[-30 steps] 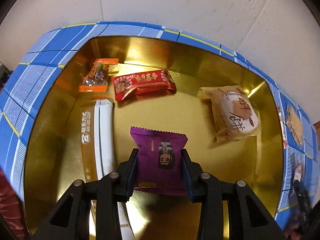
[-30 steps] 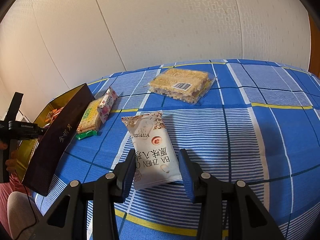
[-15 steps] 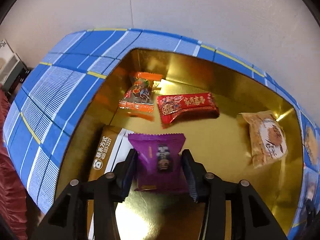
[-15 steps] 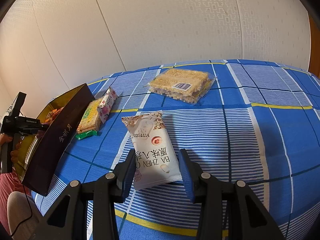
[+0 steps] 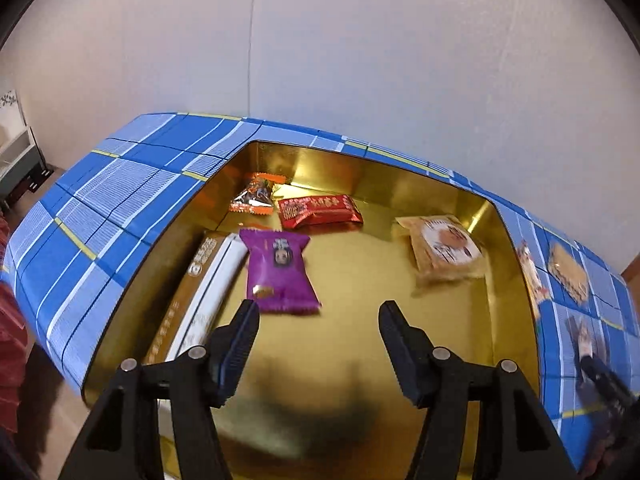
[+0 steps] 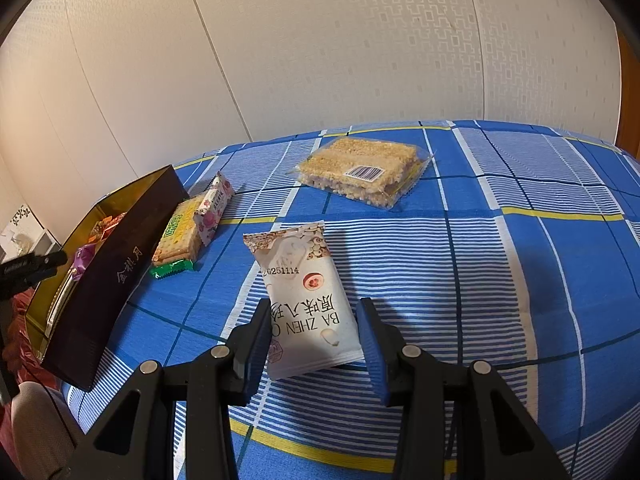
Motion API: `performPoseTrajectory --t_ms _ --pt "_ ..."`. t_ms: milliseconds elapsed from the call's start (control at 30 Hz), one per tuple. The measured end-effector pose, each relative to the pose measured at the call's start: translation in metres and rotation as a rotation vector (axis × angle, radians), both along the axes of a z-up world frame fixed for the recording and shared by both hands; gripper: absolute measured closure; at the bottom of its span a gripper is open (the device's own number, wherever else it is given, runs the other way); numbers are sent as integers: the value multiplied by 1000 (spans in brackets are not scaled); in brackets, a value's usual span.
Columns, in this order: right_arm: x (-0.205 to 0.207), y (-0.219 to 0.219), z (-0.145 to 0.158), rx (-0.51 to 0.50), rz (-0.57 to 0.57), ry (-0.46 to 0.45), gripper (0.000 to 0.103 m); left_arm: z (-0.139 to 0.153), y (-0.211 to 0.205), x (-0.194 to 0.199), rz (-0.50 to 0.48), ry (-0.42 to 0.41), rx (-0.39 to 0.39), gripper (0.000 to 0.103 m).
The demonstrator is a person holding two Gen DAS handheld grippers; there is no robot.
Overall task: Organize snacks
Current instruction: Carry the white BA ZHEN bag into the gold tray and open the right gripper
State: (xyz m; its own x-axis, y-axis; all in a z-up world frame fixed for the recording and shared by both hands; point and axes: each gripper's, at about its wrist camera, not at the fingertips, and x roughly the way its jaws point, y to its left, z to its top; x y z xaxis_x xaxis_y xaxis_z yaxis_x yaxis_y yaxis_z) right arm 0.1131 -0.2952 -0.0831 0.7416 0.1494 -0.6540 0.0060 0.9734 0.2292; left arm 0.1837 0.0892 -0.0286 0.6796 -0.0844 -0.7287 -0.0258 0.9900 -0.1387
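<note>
Five snacks lie inside the gold-lined box, which stands at the left edge of the table under a blue checked tablecloth. The left gripper hangs above the near part of the box floor with its jaws spread wide and nothing between them. Just beyond its left fingertip lies the purple snack packet, flat on the gold floor, with one side resting on the long white and gold packet that runs along the left wall of the box. Near the far left corner of the box are an orange candy wrapper and, just beside it, a red packet. A beige pastry in clear wrap lies near the right wall.

The right gripper is low over the tablecloth near the front edge of the table. Its jaws stand on both sides of the white Ba Zhen cake packet; whether the pads press on it, I cannot tell. The packet lies flat on the cloth. Next to the dark outer wall of the box lie a cracker pack with green ends and a small floral packet that leans on it. Toward the far edge of the table, well apart from the others, lies a clear pack of puffed rice bars.
</note>
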Motion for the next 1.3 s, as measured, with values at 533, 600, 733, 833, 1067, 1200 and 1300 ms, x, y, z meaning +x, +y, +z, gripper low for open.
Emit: performPoseTrajectory --t_ms 533,600,733,833,1067,1200,1300 --pt "-5 4 4 -14 4 -23 61 -21 2 -39 -41 -78 25 40" --pt "-5 10 6 -20 17 -29 61 -22 2 -41 -41 -95 29 40" --pt "-6 27 20 -23 56 -35 61 -25 3 -44 -42 -96 28 40" --pt "-3 47 36 -38 108 -47 61 -25 1 -45 -48 -99 43 40" --pt "18 126 75 -132 293 -73 61 -23 2 -49 -60 -117 44 38" --pt "36 174 83 -180 387 -57 61 -20 0 -53 -61 -143 64 37" --pt "53 206 79 -221 427 2 61 -18 -1 -55 -70 -151 60 32"
